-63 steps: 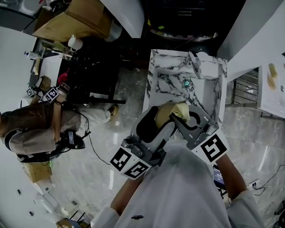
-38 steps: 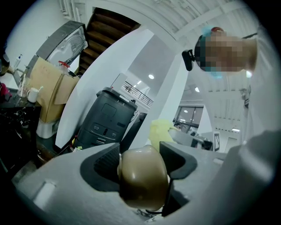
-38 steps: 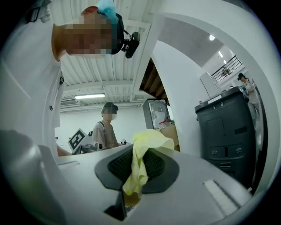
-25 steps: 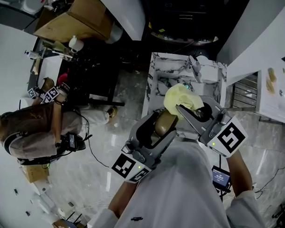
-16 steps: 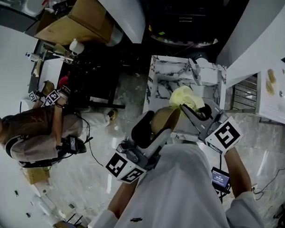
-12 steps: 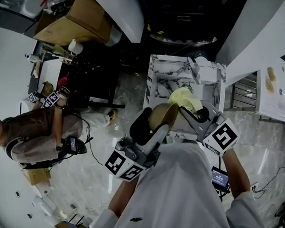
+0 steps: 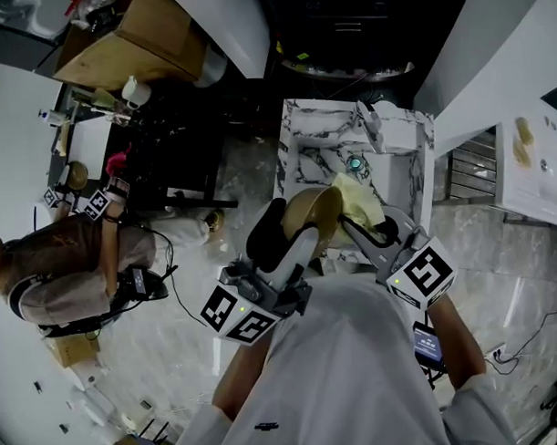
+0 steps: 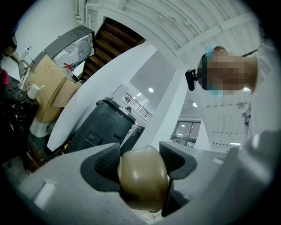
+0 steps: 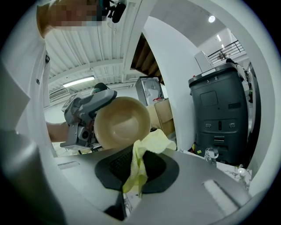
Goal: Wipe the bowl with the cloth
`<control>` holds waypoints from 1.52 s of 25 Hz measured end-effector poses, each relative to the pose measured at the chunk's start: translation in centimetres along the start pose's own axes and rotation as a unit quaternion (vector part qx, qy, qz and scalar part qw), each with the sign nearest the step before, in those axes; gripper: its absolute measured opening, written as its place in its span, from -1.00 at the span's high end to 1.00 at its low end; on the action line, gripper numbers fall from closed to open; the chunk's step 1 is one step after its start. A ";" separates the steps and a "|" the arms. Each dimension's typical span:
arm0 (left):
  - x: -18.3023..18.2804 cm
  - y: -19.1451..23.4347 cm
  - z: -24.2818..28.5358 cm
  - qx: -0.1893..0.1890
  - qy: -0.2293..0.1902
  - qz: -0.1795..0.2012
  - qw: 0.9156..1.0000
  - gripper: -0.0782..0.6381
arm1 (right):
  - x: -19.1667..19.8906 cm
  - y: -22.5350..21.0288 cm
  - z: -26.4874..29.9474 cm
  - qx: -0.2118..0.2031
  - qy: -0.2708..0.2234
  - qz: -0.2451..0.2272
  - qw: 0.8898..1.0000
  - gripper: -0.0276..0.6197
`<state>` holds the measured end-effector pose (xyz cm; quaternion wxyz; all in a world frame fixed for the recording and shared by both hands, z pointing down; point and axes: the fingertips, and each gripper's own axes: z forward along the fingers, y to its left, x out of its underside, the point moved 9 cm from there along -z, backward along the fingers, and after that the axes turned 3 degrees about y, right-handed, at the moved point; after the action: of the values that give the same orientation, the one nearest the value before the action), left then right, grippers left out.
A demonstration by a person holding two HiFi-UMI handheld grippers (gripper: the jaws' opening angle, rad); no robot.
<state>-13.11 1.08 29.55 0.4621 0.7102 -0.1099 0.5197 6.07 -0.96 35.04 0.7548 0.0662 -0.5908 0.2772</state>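
My left gripper (image 7: 302, 233) is shut on the rim of a tan bowl (image 7: 315, 216), held up on edge above the marble counter (image 7: 308, 143). In the left gripper view the bowl (image 8: 142, 178) fills the gap between the dark pads. My right gripper (image 7: 361, 231) is shut on a pale yellow cloth (image 7: 358, 196), which lies against the bowl's right side. The right gripper view shows the cloth (image 9: 139, 160) pinched between the jaws, with the bowl's hollow (image 9: 122, 122) facing it and the left gripper (image 9: 83, 118) behind the bowl.
A marble sink (image 7: 400, 172) with a tap (image 7: 368, 121) lies below the grippers. A second person (image 7: 65, 261) with grippers stands at the left by a dark table. A dark grey machine (image 9: 217, 116) stands at the right.
The bowl has tipped up and moved slightly left and up with my left gripper. The cloth, lifted off the bowl a second ago, has come down against the bowl's right side.
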 end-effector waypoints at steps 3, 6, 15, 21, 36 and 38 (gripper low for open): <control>0.1 0.2 0.1 -0.004 -0.008 -0.001 1.000 -0.02 | 0.5 0.9 0.0 -0.008 0.007 0.004 1.000 0.81; 0.3 0.3 0.0 -0.009 -0.014 0.000 1.000 -0.02 | 0.9 1.7 0.1 -0.016 0.015 0.009 1.000 0.81; 0.8 1.1 -0.5 -0.036 -0.011 0.024 0.999 -0.02 | 0.8 5.4 1.2 -0.100 0.029 -0.017 0.994 0.81; 1.7 1.6 -0.8 -0.049 0.009 0.028 0.998 -0.02 | 0.2 7.0 1.1 -0.137 -0.005 -0.004 0.990 0.81; 2.4 1.9 -1.1 -0.053 0.024 0.037 0.998 -0.02 | -2.7 4.3 -2.4 -0.069 -0.087 0.029 0.993 0.81; 2.3 2.1 -1.3 -0.055 0.022 0.036 0.998 -0.02 | -3.3 3.2 -3.0 -0.038 -0.098 0.025 0.994 0.81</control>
<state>-14.29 1.68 32.62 0.4841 0.6675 -0.1533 0.5446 6.52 1.90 30.39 0.6878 0.0493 -0.6737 0.2658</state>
